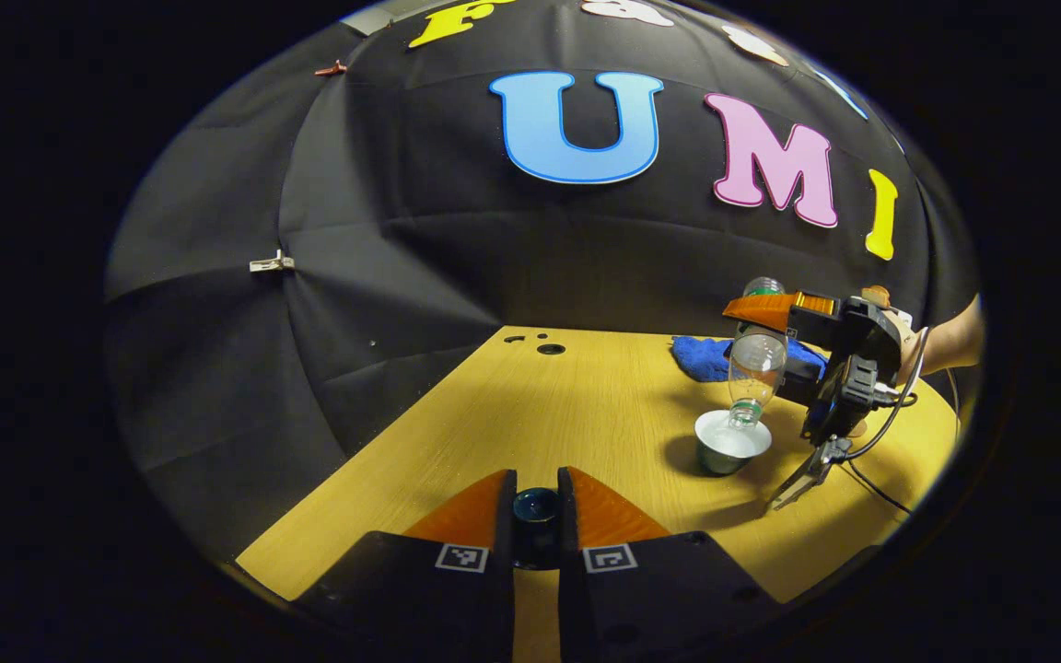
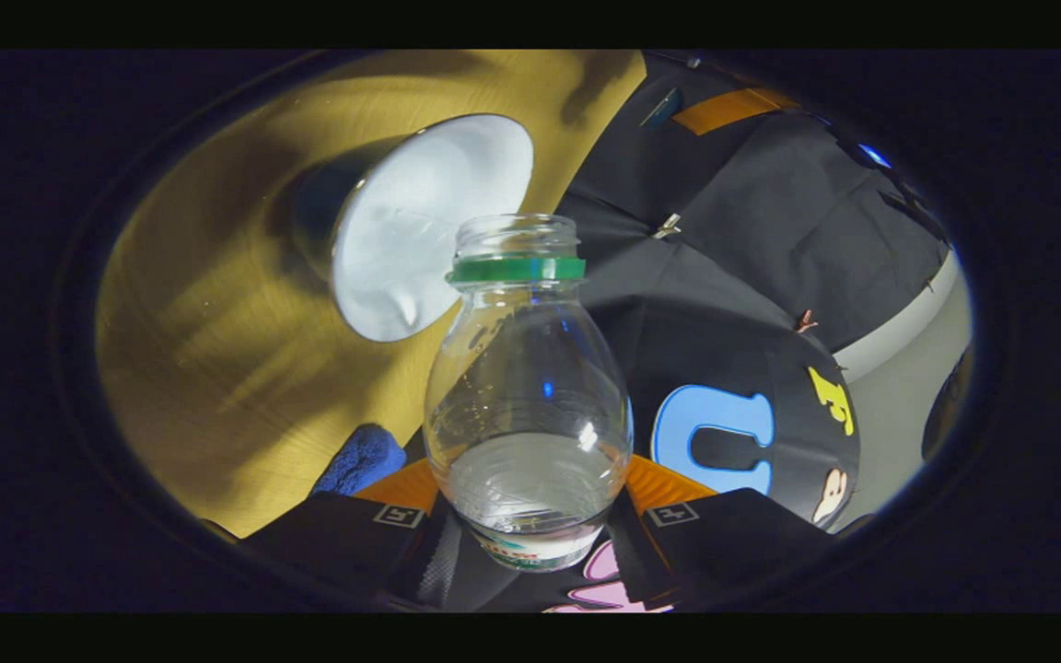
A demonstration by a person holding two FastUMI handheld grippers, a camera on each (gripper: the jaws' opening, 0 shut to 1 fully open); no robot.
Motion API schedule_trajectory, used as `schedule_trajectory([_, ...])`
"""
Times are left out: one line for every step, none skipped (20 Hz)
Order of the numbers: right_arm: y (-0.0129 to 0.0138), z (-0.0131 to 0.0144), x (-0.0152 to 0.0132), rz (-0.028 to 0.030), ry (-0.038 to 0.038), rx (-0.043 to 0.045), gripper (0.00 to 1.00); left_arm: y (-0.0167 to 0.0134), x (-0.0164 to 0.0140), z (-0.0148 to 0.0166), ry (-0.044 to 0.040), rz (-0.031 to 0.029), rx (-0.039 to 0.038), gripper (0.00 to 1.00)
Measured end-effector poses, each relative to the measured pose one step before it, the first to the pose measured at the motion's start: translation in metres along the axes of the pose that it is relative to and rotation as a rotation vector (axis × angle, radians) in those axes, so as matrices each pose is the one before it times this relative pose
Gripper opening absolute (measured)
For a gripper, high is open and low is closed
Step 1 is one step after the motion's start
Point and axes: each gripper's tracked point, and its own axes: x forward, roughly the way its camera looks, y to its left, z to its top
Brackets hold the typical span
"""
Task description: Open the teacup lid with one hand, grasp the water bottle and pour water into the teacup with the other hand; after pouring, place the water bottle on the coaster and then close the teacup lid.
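The right gripper clamps the water bottle low on its body, neck tipped down into the open teacup just ahead on the bench; the thin clear plastic looks light, slick and easily crushed, so a hold on the ribbed lower body seems wisest. The left gripper is clenched on the dark teacup lid by its knob. The left gripper view adds the blue cloth beyond the cup and the holder's hand; the right gripper view reveals water remaining inside.
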Motion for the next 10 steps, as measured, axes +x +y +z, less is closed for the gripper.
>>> schedule_trajectory([0.00058, -0.00291, -0.00151, -0.00119, 0.00683, 0.01169, 0.72, -0.00274, 0.00016, 0.00146, -0.00019, 0.0029, -0.00179, 0.23])
schedule_trajectory([-0.0008, -0.00422, -0.00184, -0.00254, 0.0121, 0.01231, 0.71, -0.00302, -0.00105, 0.00198, -0.00251, 0.00323, -0.00204, 0.23])
schedule_trajectory([-0.00175, -0.00573, -0.00336, -0.00339, 0.01755, 0.00963, 0.72, -0.00347, -0.0001, 0.0015, -0.00402, 0.00317, -0.0021, 0.23])
schedule_trajectory([-0.0041, -0.00594, -0.00266, -0.00556, 0.02213, 0.01792, 0.72, -0.00441, -0.00043, 0.0025, -0.00449, 0.00268, -0.00085, 0.23])
schedule_trajectory([-0.0046, -0.00618, -0.00339, -0.00277, 0.02552, 0.0373, 0.72, -0.0042, 0.00049, 0.00238, -0.00404, 0.0009, -0.00131, 0.23])
schedule_trajectory([-0.00545, -0.00809, -0.00038, 0.0023, 0.02841, 0.04959, 0.72, -0.00386, -0.00062, 0.00114, -0.0023, 0.00144, -0.00104, 0.19])
schedule_trajectory([-0.00495, -0.00776, -0.00204, 0.00158, 0.02877, 0.0513, 0.72, -0.00465, 0.00028, 0.00184, -0.0012, -0.00056, -0.00085, 0.23])
schedule_trajectory([-0.00401, -0.00507, -0.00297, 0.00038, 0.02785, 0.04392, 0.72, -0.00468, -0.00103, 0.00204, -0.00316, 0.0, -0.00019, 0.23])
schedule_trajectory([-0.00517, -0.00802, -0.00415, -0.0024, 0.02844, 0.03833, 0.72, -0.00543, -0.00028, 0.00298, -0.00353, -0.00211, 0.00102, 0.23])
schedule_trajectory([-0.01573, -0.01132, 0.00365, 0.00079, 0.03033, 0.03665, 0.72, -0.00504, -0.001, 0.00295, -0.003, -0.00108, 0.00283, 0.23])
